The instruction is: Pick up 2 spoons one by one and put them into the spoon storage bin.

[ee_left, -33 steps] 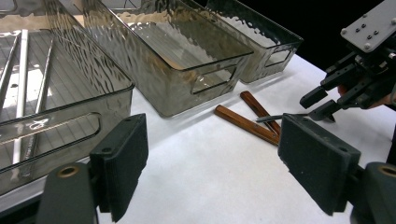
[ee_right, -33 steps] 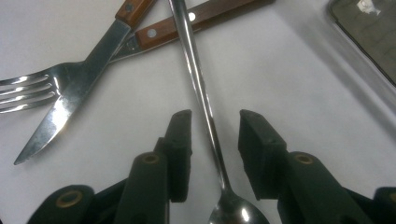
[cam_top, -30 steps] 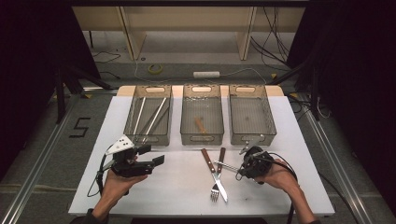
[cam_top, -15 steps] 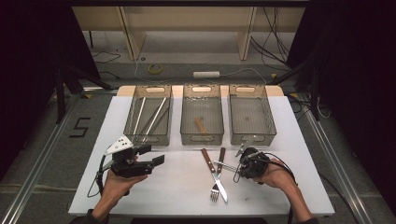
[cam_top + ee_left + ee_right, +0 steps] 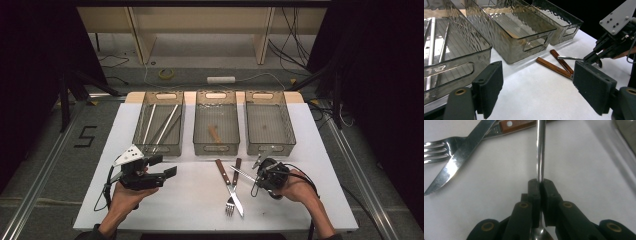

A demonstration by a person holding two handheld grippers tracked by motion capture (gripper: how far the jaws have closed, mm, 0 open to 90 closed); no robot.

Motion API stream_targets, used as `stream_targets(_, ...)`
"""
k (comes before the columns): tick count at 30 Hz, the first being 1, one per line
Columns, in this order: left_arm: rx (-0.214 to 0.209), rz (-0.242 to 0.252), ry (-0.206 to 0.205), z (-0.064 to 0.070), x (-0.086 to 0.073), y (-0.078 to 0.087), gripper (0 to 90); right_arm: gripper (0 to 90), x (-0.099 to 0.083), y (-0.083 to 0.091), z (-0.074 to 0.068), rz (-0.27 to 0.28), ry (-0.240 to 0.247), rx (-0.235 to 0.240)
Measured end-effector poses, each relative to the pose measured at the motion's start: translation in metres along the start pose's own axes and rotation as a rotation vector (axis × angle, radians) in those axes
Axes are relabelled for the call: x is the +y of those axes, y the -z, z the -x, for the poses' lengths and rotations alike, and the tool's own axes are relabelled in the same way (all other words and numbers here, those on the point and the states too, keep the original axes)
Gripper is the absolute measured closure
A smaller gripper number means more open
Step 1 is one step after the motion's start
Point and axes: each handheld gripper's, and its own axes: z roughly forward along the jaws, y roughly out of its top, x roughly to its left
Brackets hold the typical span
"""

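One readable mark: a black numeral "5" (image 5: 85,136) on the grey floor (image 5: 45,150), left of the white table (image 5: 190,210), at middle left of the high view. No other legible text, labels or brands.

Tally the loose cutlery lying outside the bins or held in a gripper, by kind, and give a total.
Fork, wooden handle, on the table: 1
Knife, wooden handle, lying across the fork: 1
Spoon, all metal, clamped in the right gripper: 1
Total: 3
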Motion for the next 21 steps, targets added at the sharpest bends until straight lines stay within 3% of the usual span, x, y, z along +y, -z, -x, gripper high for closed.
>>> stream_targets(11,0.017,0.032,-0.006,-0.002,0.001,0.003,23.2,86.5,0.004,0.025,0.003,0.139,-0.022,0.017)
stream_targets(21,0.034,0.049,-0.014,-0.010,0.002,0.013,23.2,86.5,0.033,0.043,0.011,0.254,-0.044,0.003)
